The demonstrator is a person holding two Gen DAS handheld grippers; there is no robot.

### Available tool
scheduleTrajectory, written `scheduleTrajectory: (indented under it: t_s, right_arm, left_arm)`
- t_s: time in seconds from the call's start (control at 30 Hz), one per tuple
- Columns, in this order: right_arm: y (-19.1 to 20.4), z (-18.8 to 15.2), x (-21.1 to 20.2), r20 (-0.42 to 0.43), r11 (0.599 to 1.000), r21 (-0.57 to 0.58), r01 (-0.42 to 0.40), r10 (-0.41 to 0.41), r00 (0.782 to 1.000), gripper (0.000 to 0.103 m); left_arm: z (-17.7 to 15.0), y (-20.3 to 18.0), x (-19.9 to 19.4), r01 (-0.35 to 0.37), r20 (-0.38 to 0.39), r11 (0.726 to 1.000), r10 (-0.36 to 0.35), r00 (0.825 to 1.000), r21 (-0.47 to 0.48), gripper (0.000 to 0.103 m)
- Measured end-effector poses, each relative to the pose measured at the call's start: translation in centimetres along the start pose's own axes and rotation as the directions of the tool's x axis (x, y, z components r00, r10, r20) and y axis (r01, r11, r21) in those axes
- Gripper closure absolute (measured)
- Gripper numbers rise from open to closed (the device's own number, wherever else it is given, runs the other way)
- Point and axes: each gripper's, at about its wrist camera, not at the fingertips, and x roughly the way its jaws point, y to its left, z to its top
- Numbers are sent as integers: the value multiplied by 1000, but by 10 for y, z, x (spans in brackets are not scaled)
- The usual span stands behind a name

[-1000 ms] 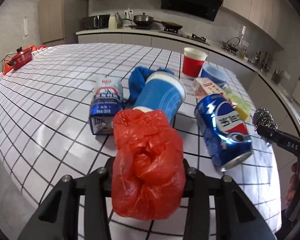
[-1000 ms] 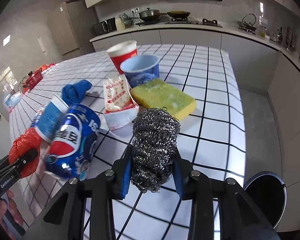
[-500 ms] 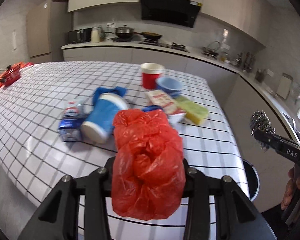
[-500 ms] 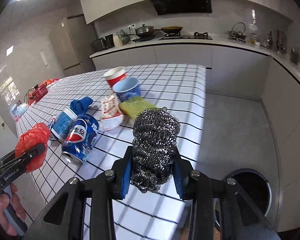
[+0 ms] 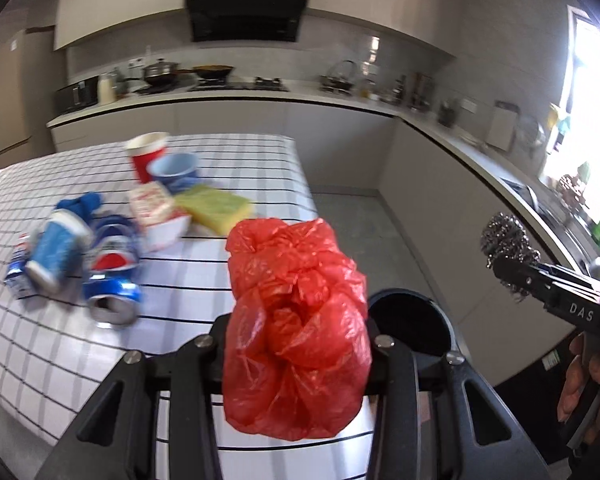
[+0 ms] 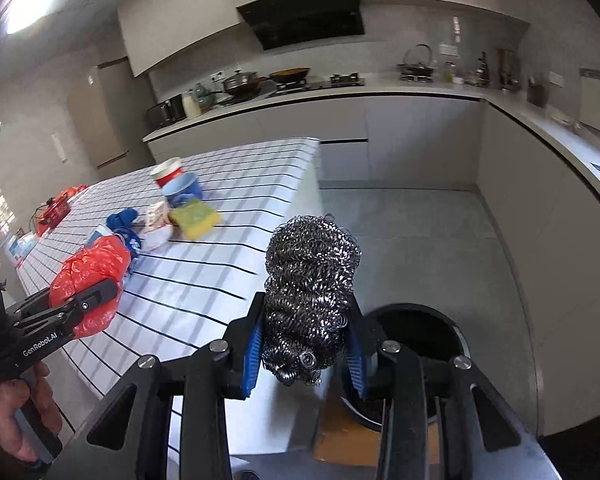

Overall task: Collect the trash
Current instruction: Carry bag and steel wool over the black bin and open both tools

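**Trash in both grippers, bin just past the table edge**

Trash is held on both sides: the left gripper (image 5: 296, 344) has its fingers pinching a crumpled red plastic bag (image 5: 296, 312), and the right gripper (image 6: 306, 344) has its blue-padded fingers clamped on a steel wool scourer (image 6: 312, 280). Both loads hang in the air near the right end of the table (image 5: 60, 344), above its corner and the floor beyond.

The bag looks light, soft and slippery; a squeeze across its bunched middle, as now, seems the safest hold. The scourer appears springy and light, and its loops could snag on the pads at release.

A round black bin (image 6: 416, 360) stands on the floor just beside the table's near right corner, partly hidden behind both loads. Open floor lies to the right and far side of it, so room for moving is good there. On the table, well to the left, lie a crushed blue can (image 5: 112, 280), a blue cup (image 5: 56, 252), a snack packet (image 5: 156, 208) and a yellow sponge (image 5: 214, 208).
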Motion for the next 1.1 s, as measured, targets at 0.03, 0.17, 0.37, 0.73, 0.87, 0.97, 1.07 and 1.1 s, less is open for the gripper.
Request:
scheduleTrajectory:
  t_s: [0.03, 0.17, 0.37, 0.73, 0.87, 0.97, 1.07, 1.1]
  right_arm:
    - [-7, -3, -4, 1, 1000, 3, 4, -4, 1000, 65]
    - [-38, -13, -19, -2, 999, 21, 25, -25, 1000, 65]
    - [-86, -25, -30, -21, 999, 33, 39, -39, 999, 65]
    - [-141, -39, -22, -67, 1000, 26, 16, -15, 998, 65]
    - [-154, -50, 1, -100, 1000, -22, -14, 12, 995, 65]
    - [-159, -60, 22, -136, 998, -60, -28, 20, 990, 65]
    - [-168, -70, 47, -180, 996, -77, -50, 35, 983, 65]
    - [-170, -72, 55, -192, 995, -82, -56, 39, 981, 65]
  left_arm:
    - [0, -10, 3, 12, -5, 1000, -12, 1000, 9, 63]
    - [-1, -46, 14, 52, -27, 997, -50, 998, 49, 63]
    - [-14, -90, 29, 73, -60, 995, -69, 996, 72, 63]
    - [-26, -142, 63, 78, -107, 993, -69, 992, 87, 63]
    - [-38, -151, 90, 87, -134, 993, -75, 988, 83, 63]
    - [-46, -156, 109, 86, -166, 993, -71, 984, 82, 63]
    - [-53, -161, 125, 84, -196, 993, -67, 978, 81, 63]
    - [-57, -162, 133, 82, -212, 993, -63, 975, 81, 63]
